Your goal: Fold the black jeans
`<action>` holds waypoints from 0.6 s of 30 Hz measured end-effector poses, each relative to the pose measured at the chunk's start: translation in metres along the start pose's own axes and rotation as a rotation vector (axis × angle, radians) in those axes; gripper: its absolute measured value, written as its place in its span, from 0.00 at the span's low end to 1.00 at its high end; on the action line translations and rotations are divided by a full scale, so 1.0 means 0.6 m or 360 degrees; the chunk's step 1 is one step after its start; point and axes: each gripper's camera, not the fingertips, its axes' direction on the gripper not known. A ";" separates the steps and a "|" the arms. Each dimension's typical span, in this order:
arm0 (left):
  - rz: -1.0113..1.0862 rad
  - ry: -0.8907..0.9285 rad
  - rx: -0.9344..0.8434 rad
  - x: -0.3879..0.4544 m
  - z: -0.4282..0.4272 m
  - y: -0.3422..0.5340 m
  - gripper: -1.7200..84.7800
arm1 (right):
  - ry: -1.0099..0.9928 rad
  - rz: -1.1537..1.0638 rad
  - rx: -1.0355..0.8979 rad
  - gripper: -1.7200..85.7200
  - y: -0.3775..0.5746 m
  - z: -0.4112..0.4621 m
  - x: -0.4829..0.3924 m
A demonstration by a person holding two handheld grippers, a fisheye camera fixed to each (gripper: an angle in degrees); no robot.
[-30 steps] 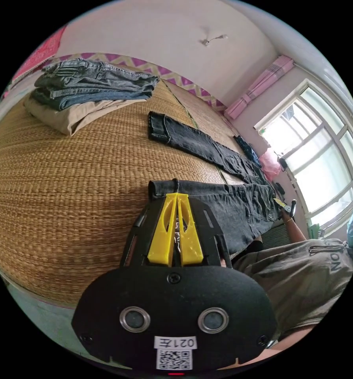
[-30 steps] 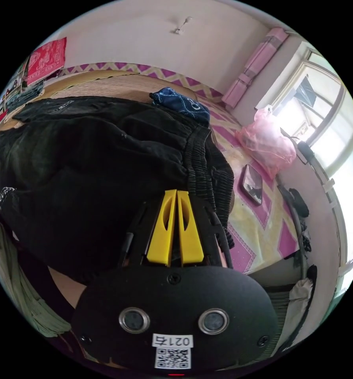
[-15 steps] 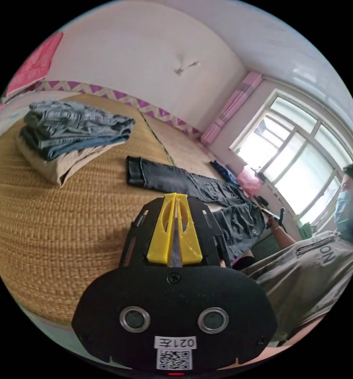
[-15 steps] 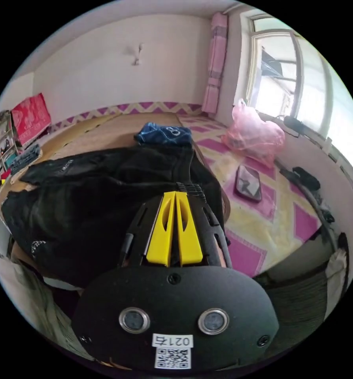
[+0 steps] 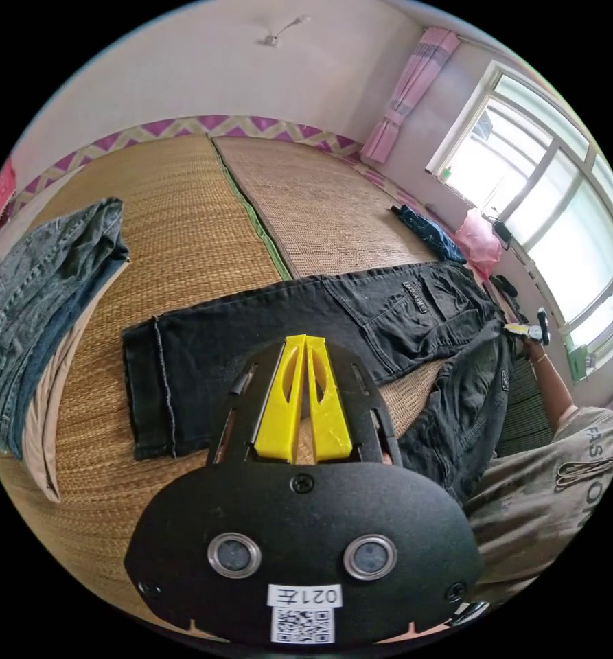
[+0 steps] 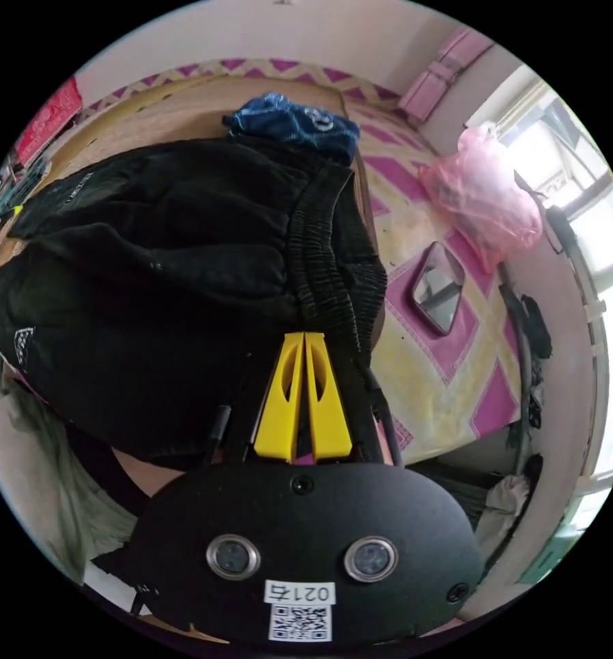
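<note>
Here, left gripper (image 5: 305,341) fingers closed over black jeans (image 5: 265,329); right gripper (image 6: 305,336) fingers clamp waistband.

Left tool (image 5: 306,341), right tool (image 6: 305,336): jaws together.

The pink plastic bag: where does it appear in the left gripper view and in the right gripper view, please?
Left gripper view: the pink plastic bag sits small at the right, under the window, past the waistband end of the black jeans.
Right gripper view: the bag is large at the upper right, on the pink and yellow mat, above a phone.
Shared landmark: the dark blue cloth, lying near the jeans' waistband.
</note>
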 end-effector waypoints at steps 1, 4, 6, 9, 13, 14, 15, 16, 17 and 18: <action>-0.0013 0.0015 -0.0007 -0.005 0.010 -0.002 0.01 | 0.0031 -0.0032 -0.0010 0.01 0.005 -0.011 -0.018; -0.0113 0.0074 -0.0058 -0.033 0.058 -0.011 0.01 | 0.0058 0.0025 0.0070 0.01 -0.010 -0.088 -0.038; -0.0238 0.0194 -0.0092 -0.062 0.075 -0.022 0.01 | -0.0145 0.0156 0.0470 0.01 -0.005 -0.162 -0.026; -0.0329 0.0298 -0.0105 -0.084 0.084 -0.032 0.01 | -0.0317 0.0192 0.0511 0.01 -0.083 -0.149 -0.027; -0.0343 0.0319 -0.0109 -0.085 0.082 -0.046 0.01 | 0.0018 -0.0150 -0.0007 0.01 -0.226 0.025 -0.098; -0.0346 0.0318 -0.0102 -0.084 0.080 -0.052 0.01 | 0.0013 -0.0164 0.0003 0.01 -0.234 0.033 -0.096; -0.0349 0.0319 -0.0094 -0.084 0.077 -0.059 0.01 | -0.0013 -0.0135 0.0043 0.01 -0.248 0.034 -0.080; -0.0354 0.0316 -0.0082 -0.085 0.075 -0.063 0.01 | -0.0062 -0.0114 0.0006 0.01 -0.265 0.036 -0.066; -0.0370 0.0322 -0.0067 -0.089 0.071 -0.071 0.01 | -0.0063 -0.0115 -0.0010 0.01 -0.271 0.037 -0.063; -0.0389 0.0340 -0.0058 -0.094 0.069 -0.081 0.01 | -0.0034 -0.0116 -0.0008 0.01 -0.278 0.035 -0.065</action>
